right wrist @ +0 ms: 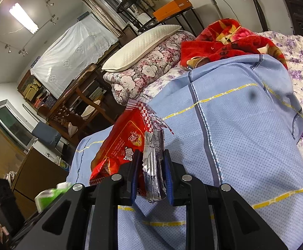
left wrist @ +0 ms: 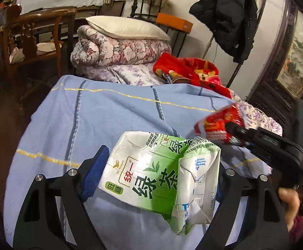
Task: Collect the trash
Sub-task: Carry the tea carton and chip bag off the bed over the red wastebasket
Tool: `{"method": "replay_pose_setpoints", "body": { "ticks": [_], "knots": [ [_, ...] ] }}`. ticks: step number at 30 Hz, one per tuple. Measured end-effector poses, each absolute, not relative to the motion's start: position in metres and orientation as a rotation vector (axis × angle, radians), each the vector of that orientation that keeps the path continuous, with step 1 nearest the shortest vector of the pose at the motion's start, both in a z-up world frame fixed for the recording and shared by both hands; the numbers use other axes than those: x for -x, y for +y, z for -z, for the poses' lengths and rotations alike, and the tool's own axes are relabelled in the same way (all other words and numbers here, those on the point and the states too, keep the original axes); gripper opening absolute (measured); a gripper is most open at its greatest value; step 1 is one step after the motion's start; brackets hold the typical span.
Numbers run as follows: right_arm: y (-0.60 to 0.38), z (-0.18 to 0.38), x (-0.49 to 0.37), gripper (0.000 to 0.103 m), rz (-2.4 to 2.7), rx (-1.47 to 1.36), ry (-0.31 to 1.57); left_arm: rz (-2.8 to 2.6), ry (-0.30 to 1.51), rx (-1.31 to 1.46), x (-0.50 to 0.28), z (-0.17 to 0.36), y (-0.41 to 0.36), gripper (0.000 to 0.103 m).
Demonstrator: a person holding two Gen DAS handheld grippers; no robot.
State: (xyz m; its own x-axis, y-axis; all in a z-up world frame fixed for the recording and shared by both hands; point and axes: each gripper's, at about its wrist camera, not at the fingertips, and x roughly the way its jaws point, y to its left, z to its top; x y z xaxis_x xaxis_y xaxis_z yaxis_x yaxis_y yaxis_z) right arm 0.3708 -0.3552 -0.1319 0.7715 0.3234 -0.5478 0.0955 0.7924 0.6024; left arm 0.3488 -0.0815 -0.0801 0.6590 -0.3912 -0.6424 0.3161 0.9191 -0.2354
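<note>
Holding two bits of trash at once right now, one per hand, both up over the bed. My left gripper [left wrist: 157,170] is spread wide around a crushed green tea carton [left wrist: 162,175], pads on its two sides, so it's carried sideways with the folded end pointing to about 5 o'clock. I reckon the wide grip is just because the carton's bulky even squashed.

My right gripper [right wrist: 150,175] is pinched nearly closed on a red snack wrapper [right wrist: 122,145], clamping the silver inner flap near its bottom edge, so the rest flops up toward 11 o'clock. Thin foil needs that tight squeeze or it would slip out.

From the left camera the wrapper [left wrist: 218,125] sits at 2 o'clock of the carton, close but not touching. Below is the blue blanket [left wrist: 101,112]. No bin in view, so I'd guess the drop-off comes next.
</note>
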Motion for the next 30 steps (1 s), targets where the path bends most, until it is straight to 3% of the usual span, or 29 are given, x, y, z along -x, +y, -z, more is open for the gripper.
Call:
{"method": "replay_pose_setpoints", "body": {
  "ticks": [13, 24, 30],
  "knots": [
    [-0.34, 0.127, -0.361, 0.022, -0.239, -0.618, 0.676, 0.273, 0.668, 0.134, -0.221, 0.015, 0.001, 0.08],
    [-0.294, 0.107, -0.248, 0.022, -0.407, -0.52, 0.599, 0.083, 0.641, 0.199, -0.087, -0.006, 0.098, 0.08],
    [-0.286, 0.109, -0.204, 0.022, -0.436, -0.619, 0.621, -0.037, 0.676, 0.207, -0.023, 0.007, 0.144, 0.08]
  ]
}}
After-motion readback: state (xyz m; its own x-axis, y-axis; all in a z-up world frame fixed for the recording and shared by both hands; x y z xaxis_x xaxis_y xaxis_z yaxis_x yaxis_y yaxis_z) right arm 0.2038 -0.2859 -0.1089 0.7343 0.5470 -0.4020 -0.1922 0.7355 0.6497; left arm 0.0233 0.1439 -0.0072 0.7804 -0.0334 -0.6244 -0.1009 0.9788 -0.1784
